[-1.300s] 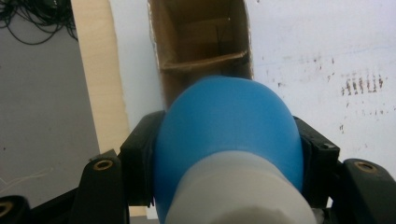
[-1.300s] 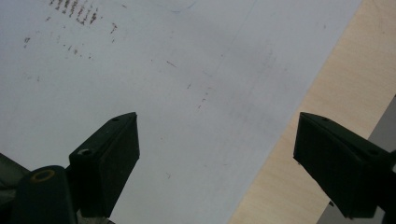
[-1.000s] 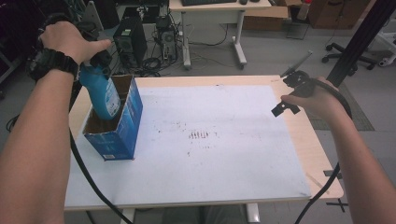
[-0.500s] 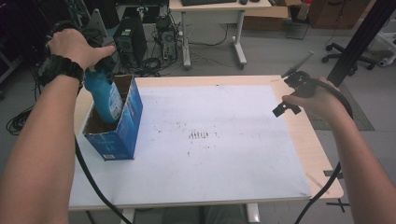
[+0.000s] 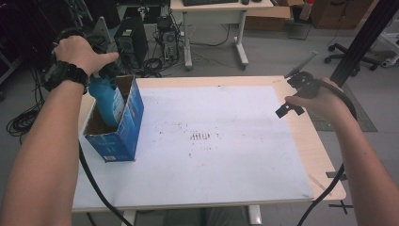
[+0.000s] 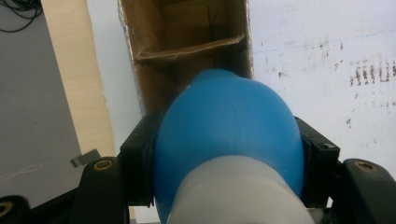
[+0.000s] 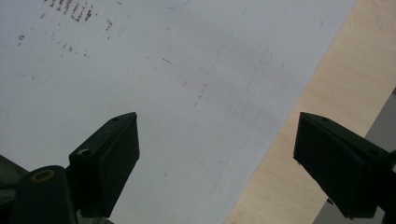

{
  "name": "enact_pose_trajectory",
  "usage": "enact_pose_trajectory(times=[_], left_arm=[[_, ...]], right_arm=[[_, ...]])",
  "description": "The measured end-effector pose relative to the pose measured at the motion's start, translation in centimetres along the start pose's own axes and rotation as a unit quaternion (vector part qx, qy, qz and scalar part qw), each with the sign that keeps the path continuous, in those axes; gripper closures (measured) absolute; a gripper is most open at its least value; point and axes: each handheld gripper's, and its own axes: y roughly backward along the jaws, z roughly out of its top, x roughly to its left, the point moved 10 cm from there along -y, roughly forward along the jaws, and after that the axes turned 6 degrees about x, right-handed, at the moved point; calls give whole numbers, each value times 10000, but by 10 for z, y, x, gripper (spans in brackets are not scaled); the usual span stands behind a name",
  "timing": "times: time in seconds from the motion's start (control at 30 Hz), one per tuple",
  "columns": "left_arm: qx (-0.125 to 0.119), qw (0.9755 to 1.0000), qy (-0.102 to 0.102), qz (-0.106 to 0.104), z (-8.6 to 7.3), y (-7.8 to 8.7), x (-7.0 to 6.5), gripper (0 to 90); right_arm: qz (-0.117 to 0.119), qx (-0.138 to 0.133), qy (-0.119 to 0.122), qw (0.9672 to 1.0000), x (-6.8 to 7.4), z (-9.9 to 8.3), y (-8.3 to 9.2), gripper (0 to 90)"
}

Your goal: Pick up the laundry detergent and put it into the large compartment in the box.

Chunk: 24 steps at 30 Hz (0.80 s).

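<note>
Left gripper (image 6: 229,186) clamped on rounded blue plastic bottle (image 5: 109,98), upper left, partly inside open blue cardboard box (image 5: 123,134); right gripper (image 7: 217,158) agape, idle over white tabletop (image 5: 226,155); recommended: lower upright, clear of flaps.

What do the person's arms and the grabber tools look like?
Both forearms are bare. The left wrist wears a black watch. Each gripper is black with two blocky jaws: left gripper, right gripper. A black cable trails from the right one.
</note>
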Motion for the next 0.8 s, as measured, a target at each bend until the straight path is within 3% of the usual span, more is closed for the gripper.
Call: enact_pose_trajectory(times=[0.8], left_arm=[[192,9998,-30,-6,-2,-31,1,375]], right_arm=[[5,41,-12,10000,-1,-2,-3,142]])
